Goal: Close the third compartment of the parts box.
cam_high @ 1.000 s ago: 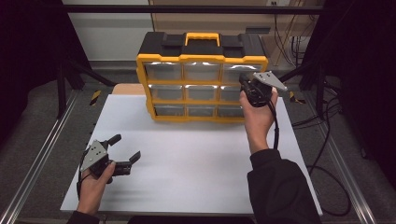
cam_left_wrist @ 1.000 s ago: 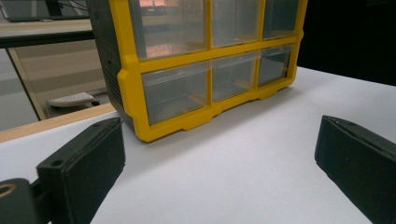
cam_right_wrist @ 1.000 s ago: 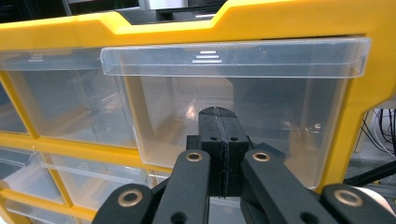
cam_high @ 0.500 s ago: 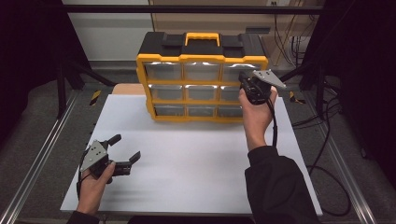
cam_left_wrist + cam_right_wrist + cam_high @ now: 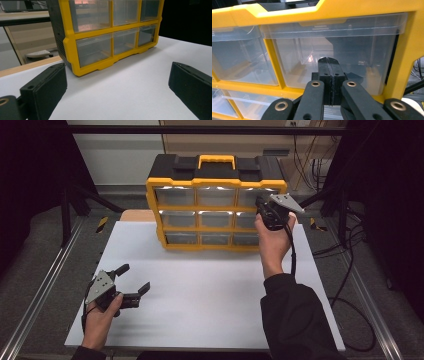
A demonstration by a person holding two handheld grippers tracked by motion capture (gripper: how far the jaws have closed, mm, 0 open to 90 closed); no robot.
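The left tool (image 5: 131, 281) rests low near the surface's front left corner with its jaws spread wide, while the right tool (image 5: 262, 209), held raised toward the back edge, has its jaws pressed together.

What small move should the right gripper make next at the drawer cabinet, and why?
Probably open its jaws: the right gripper is shut, empty, right before the top right drawer of the yellow cabinet, and cannot catch the drawer's lip while closed.

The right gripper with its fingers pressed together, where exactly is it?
In the high view the right gripper is raised at the right end of the yellow drawer organizer, with its shut fingers before the top-right clear drawer.
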